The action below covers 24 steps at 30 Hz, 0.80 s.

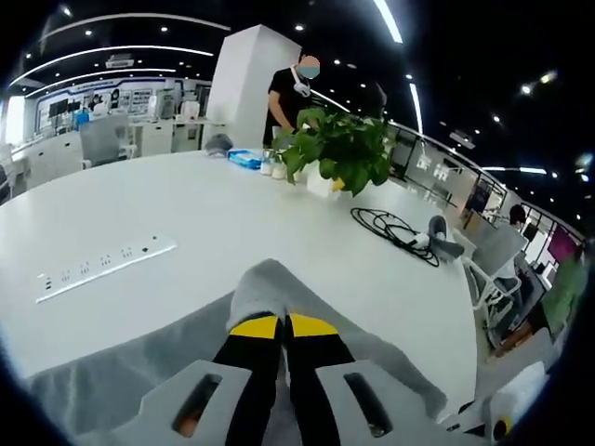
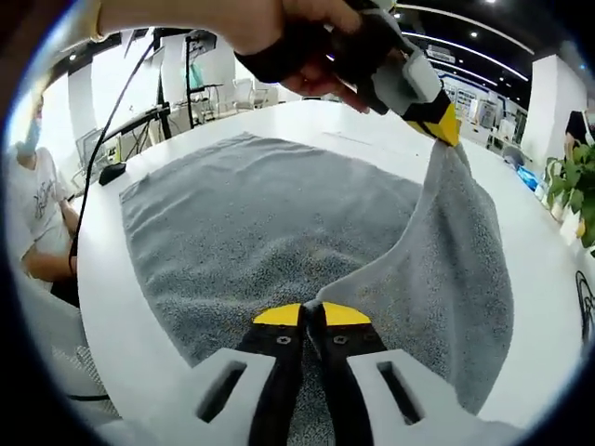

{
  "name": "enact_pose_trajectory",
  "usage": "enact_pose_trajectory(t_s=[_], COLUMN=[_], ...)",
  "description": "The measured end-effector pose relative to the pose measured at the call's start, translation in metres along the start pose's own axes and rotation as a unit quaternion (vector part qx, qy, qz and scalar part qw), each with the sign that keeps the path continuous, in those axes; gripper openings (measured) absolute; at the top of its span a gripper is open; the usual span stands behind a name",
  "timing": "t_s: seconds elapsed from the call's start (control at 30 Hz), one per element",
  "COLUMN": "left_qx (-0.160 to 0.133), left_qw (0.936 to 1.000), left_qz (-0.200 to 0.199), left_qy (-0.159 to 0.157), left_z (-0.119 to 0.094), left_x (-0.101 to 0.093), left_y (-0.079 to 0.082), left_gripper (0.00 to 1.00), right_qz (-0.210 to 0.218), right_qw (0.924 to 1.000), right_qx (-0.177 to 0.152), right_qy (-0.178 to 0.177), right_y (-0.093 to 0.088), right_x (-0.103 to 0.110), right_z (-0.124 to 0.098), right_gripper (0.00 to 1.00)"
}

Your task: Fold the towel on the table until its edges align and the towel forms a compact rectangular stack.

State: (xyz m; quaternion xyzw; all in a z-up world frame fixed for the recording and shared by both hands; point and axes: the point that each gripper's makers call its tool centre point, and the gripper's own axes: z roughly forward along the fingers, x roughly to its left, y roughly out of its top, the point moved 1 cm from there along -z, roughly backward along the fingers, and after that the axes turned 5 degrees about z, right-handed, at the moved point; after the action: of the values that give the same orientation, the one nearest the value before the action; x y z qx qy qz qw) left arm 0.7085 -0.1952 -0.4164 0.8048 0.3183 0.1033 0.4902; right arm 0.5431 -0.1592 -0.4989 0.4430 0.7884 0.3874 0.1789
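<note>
On the white bench (image 1: 186,200), both grippers' jaws pinch the grey towel (image 2: 251,223): left gripper (image 1: 283,325), right gripper (image 2: 311,314). Plant (image 1: 339,149) at 12 o'clock, cable (image 1: 395,228) at 2, power strip (image 1: 104,265) at 10.

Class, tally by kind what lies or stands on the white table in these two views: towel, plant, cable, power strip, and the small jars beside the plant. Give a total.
Towel: 1
Plant: 1
Cable: 1
Power strip: 1
Jars: 2
Total: 6 on the table
</note>
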Motion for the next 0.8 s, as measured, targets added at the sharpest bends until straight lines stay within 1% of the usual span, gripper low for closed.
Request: enact_pose_trajectory(t_s=[0.07, 0.2, 0.37, 0.5, 0.53, 0.57, 0.67, 0.8], left_qx=[0.001, 0.003, 0.003, 0.004, 0.006, 0.006, 0.01, 0.014], left_qw=[1.0, 1.0, 1.0, 0.9999, 0.9999, 0.9999, 0.9998, 0.9997], left_qz=[-0.002, -0.003, 0.0, -0.001, -0.001, -0.001, -0.003, -0.006], left_qy=[0.002, 0.005, 0.009, 0.011, 0.012, 0.012, 0.015, 0.02], left_z=[-0.001, -0.004, -0.007, -0.011, -0.011, -0.012, -0.015, -0.02], left_x=[0.002, 0.005, 0.008, 0.008, 0.009, 0.009, 0.011, 0.015], left_y=[0.0, 0.0, 0.001, 0.0, -0.001, -0.001, -0.004, -0.009], left_gripper=[0.02, 0.02, 0.02, 0.02, 0.02, 0.02, 0.02, 0.02], right_qz=[0.008, 0.016, 0.024, 0.043, 0.065, 0.09, 0.07, 0.066], right_qw=[0.9999, 0.9997, 0.9994, 0.9983, 0.9968, 0.9941, 0.9956, 0.9939], right_qx=[-0.003, -0.012, -0.025, -0.037, -0.044, -0.057, -0.054, -0.07], right_qy=[0.005, 0.011, 0.004, 0.013, 0.016, 0.022, 0.03, 0.053], right_y=[0.004, 0.002, 0.006, 0.011, 0.012, 0.018, 0.022, 0.03], right_x=[0.003, 0.002, 0.0, 0.004, 0.006, 0.009, 0.014, 0.026], right_z=[-0.009, -0.009, -0.025, -0.036, -0.037, -0.043, -0.052, -0.064], right_gripper=[0.04, 0.04, 0.03, 0.03, 0.03, 0.03, 0.02, 0.02])
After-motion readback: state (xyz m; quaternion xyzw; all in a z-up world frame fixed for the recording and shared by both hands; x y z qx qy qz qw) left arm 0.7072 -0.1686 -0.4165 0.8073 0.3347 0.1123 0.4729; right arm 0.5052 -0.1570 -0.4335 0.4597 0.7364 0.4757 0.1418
